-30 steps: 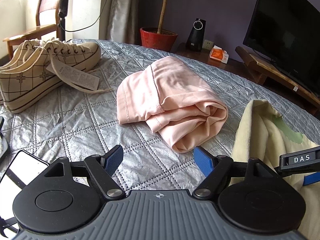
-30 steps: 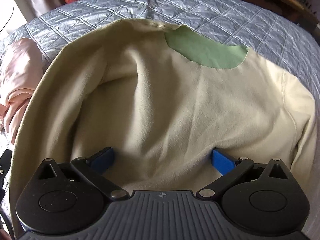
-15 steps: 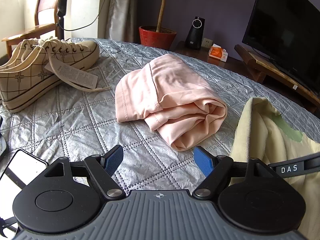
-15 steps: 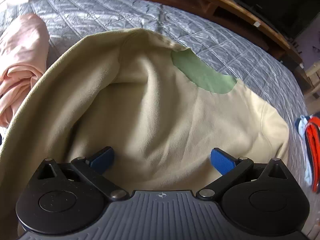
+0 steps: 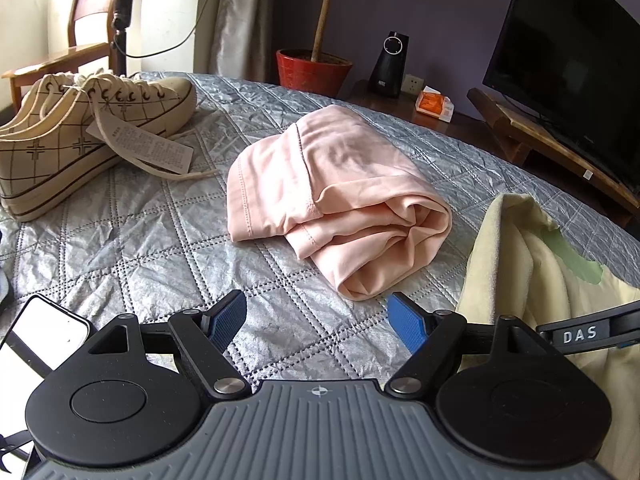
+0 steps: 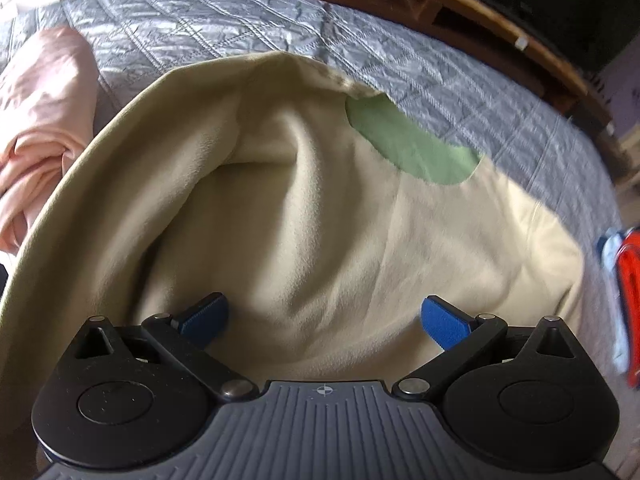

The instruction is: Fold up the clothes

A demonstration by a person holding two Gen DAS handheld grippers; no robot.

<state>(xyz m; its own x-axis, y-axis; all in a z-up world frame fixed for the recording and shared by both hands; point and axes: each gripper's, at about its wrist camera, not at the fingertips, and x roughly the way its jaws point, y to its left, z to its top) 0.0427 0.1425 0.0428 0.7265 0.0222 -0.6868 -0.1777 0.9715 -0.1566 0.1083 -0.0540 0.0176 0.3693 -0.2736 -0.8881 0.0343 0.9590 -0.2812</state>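
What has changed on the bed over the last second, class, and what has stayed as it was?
The right gripper swung rightward over the cream sweatshirt, bringing an orange item into view. Nothing was gripped or released. The left gripper, pink garment and sneakers stayed put; both grippers stayed open.

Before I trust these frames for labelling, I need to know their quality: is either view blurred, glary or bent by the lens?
Left wrist view: sharp; daylight gives a sheen on the grey quilt; the fisheye bends the TV edge. Right wrist view: softer, with the orange item at the right edge smeared; a shadowed hollow lies in the cream garment.
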